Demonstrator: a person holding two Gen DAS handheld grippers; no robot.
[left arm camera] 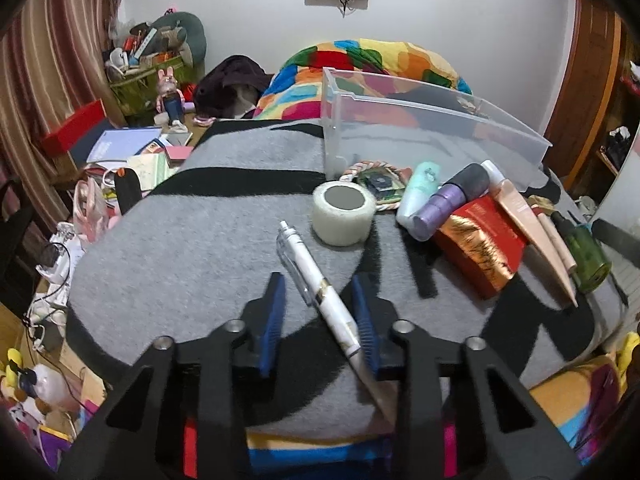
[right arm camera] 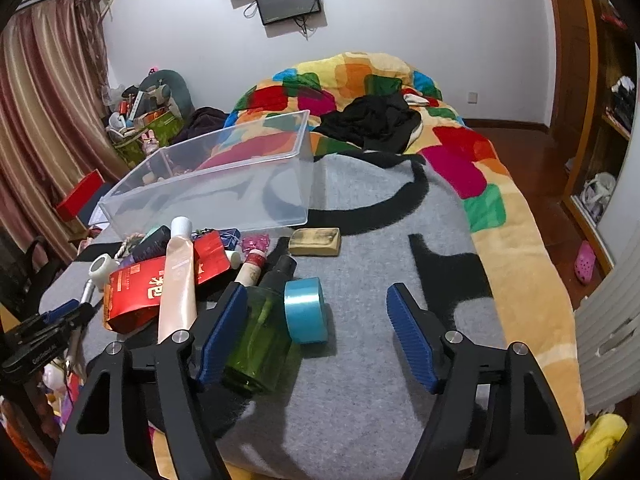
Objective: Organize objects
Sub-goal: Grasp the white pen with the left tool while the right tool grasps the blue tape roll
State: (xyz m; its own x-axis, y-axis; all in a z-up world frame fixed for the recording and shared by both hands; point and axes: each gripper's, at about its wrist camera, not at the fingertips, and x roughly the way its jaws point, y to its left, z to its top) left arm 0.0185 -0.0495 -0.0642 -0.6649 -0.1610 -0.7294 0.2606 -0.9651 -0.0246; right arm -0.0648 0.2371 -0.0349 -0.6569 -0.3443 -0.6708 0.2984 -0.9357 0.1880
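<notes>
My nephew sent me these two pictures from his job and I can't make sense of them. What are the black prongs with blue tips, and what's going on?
Those prongs are handheld grasping tools, one in each of a person's hands, each with a camera looking along its two blue fingers. One picture is from the left tool, the other from the right tool.

Both look at a bed with a grey blanket. On it lie a clear plastic bin, a roll of clear tape, a blue tape roll, a green bottle, a red packet and some tubes.

The left tool's fingers straddle a white pen, one pad touching it, not yet clamped. The right tool is open and holds nothing.
</notes>
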